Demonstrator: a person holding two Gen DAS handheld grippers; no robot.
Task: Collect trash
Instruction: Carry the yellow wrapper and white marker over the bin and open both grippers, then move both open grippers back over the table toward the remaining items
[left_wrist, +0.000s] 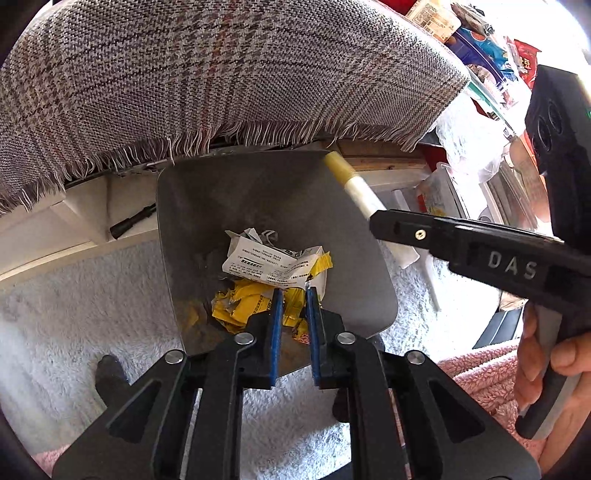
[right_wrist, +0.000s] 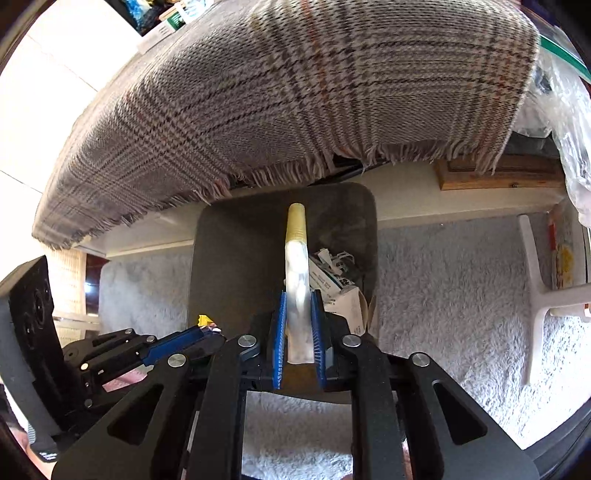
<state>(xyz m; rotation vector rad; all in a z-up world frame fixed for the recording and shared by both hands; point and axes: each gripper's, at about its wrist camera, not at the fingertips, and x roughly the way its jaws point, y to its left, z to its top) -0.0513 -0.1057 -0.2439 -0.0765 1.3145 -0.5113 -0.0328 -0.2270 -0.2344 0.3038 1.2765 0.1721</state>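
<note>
Bin mouth open from above; plaid cloth overhangs its far rim, white leg stands right, rug clear between.

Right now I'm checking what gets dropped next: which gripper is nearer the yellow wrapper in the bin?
Left. The left gripper hangs directly over the yellow wrapper inside the bin; the right gripper is off beside it, clamping a tube.

Wrappers lie in the bin, under the blanket's fringe
</note>
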